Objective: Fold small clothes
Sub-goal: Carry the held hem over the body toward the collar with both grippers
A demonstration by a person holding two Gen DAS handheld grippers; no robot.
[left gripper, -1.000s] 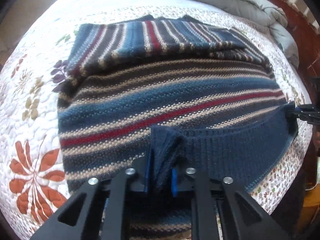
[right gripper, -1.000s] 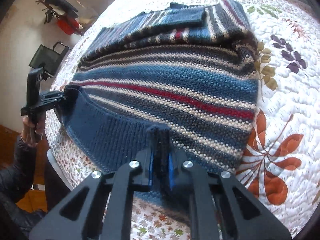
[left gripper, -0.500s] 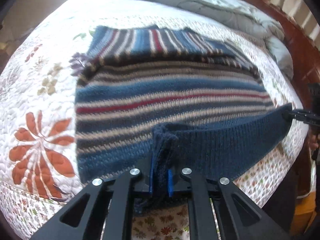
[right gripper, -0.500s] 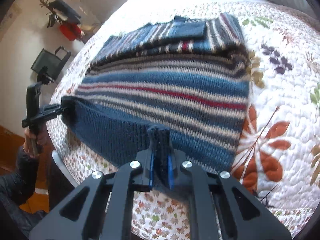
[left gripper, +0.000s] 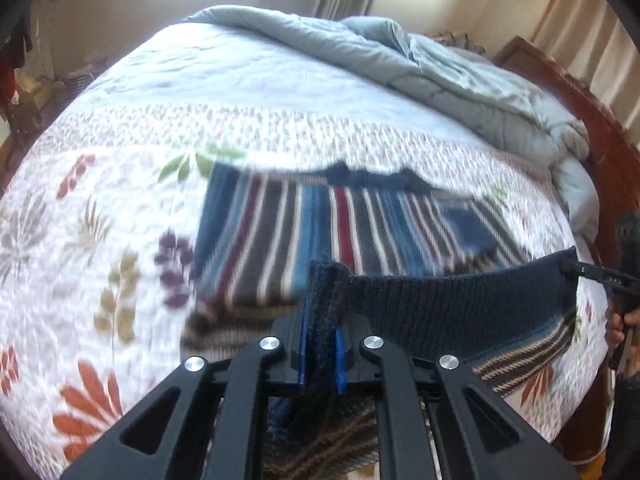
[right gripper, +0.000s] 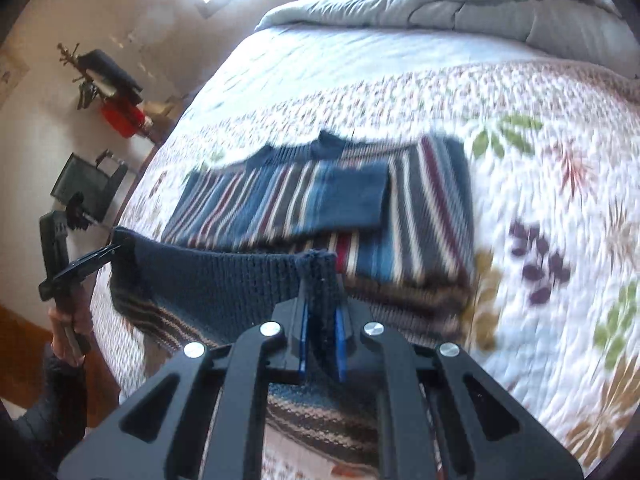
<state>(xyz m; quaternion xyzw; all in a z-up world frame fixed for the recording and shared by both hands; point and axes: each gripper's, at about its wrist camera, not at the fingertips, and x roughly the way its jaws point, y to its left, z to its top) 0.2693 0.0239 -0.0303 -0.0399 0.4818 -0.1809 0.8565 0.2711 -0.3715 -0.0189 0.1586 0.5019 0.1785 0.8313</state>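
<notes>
**Two grippers, hem lifted for fold**

Both pinch the sweater hem: left gripper at one corner, right gripper at the other. Hem's up off the bed, rest lies flat w/ sleeves folded in. Risk: uneven carry → skewed fold; thick knit could slip from the pads, or drag the lower layers & bunch.

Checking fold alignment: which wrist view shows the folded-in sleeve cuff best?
Right wrist view: the sleeve cuff lies unobstructed across the striped sweater. In the left wrist view the cuff is smaller, blurred, with its near edge behind the lifted hem.
</notes>
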